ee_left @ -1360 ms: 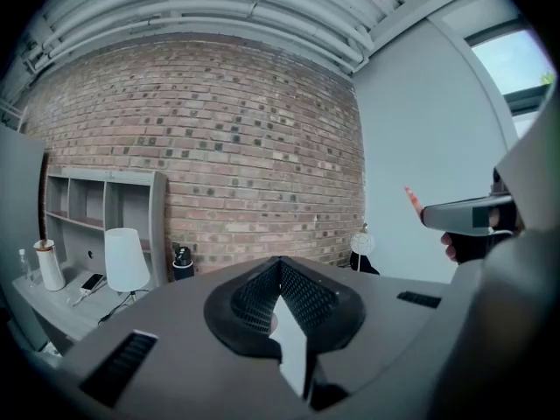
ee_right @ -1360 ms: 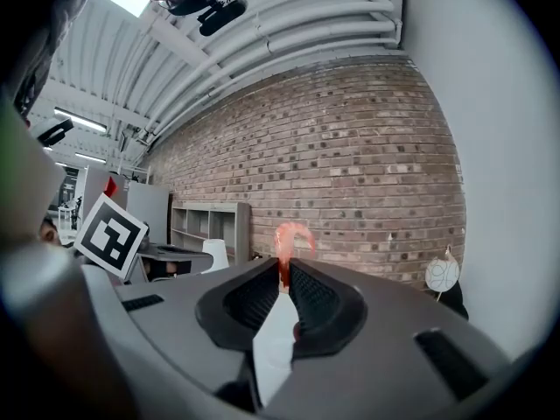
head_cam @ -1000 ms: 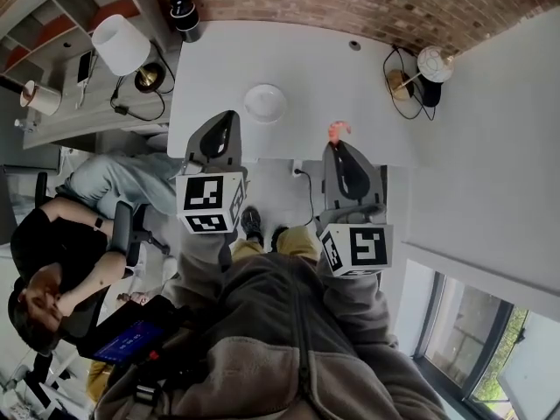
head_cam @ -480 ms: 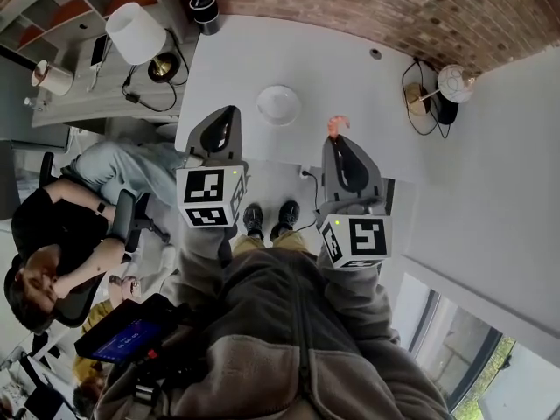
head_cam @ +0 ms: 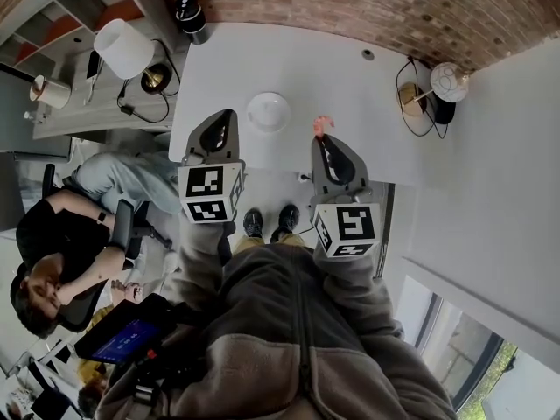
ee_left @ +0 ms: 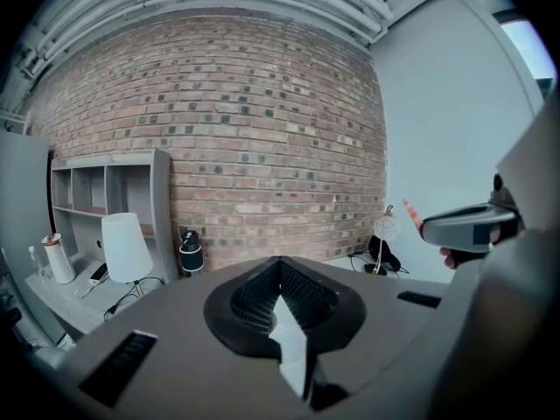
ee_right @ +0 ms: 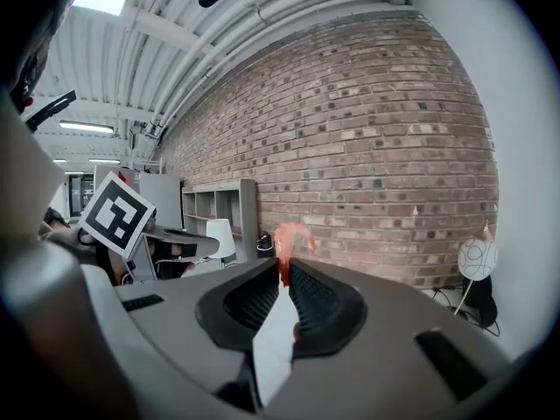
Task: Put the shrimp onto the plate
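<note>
Pinching the shrimp (head_cam: 322, 124), right gripper (head_cam: 322, 138) hovers near the plate (head_cam: 267, 112) (left gripper (head_cam: 228, 115) closed).

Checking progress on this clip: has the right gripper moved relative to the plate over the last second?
Yes. The right gripper, shut on the shrimp, has shifted left toward the plate; the gap between them in the head view is smaller.

The table (head_cam: 297, 59) looks smooth, matt white, and the plate (head_cam: 267, 110) a glossier white. The left gripper (ee_left: 280, 265) and right gripper (ee_right: 284, 274) are matt grey plastic with ribbed black pads (ee_right: 254, 300). The shrimp (ee_right: 291, 237) looks glossy. The brick wall (ee_right: 394, 147) is rough.
</note>
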{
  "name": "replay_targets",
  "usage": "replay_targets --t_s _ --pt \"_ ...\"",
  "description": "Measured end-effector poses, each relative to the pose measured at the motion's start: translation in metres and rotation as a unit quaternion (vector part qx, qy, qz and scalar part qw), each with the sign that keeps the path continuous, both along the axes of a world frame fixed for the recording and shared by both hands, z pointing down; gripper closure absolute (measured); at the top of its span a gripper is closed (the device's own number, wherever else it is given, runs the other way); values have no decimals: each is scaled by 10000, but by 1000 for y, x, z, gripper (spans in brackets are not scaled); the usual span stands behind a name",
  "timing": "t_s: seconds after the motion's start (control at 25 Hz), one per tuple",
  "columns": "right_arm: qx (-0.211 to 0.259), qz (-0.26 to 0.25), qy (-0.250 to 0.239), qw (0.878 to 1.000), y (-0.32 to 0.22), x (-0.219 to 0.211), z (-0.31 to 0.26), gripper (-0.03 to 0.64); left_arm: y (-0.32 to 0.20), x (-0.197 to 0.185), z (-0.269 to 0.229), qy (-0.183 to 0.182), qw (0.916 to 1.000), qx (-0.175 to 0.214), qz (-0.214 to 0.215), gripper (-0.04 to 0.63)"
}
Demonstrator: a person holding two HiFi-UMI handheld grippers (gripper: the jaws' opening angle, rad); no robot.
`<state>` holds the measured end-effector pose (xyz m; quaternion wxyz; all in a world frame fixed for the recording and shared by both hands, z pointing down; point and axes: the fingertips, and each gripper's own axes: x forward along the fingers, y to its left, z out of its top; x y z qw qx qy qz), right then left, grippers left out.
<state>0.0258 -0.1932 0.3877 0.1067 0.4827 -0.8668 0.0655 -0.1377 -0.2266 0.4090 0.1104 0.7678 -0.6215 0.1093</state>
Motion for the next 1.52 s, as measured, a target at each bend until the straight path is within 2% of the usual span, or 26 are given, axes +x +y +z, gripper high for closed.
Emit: replay_targets --t_s 0.24,0.6,1.0,1.24,1.52 --pt "-108 -57 10 9999 -10 1 7 580 -5 1 4 -38 9999 -127 -15 591" --pt "-741 -287 146 9967 -18 -13 60 580 -1 -10 54 38 9967 -786 -189 591" --pt "-1526 -564 331 9861 -27 -38 133 580 15 -21 139 63 9834 -1789 -298 591" --pt "-1743 -651 546 9810 -42 -47 173 580 18 -22 168 96 9772 -2105 -273 591" --pt "-2200 -786 852 9686 -47 -53 235 580 26 -26 209 114 9684 -2473 -291 591"
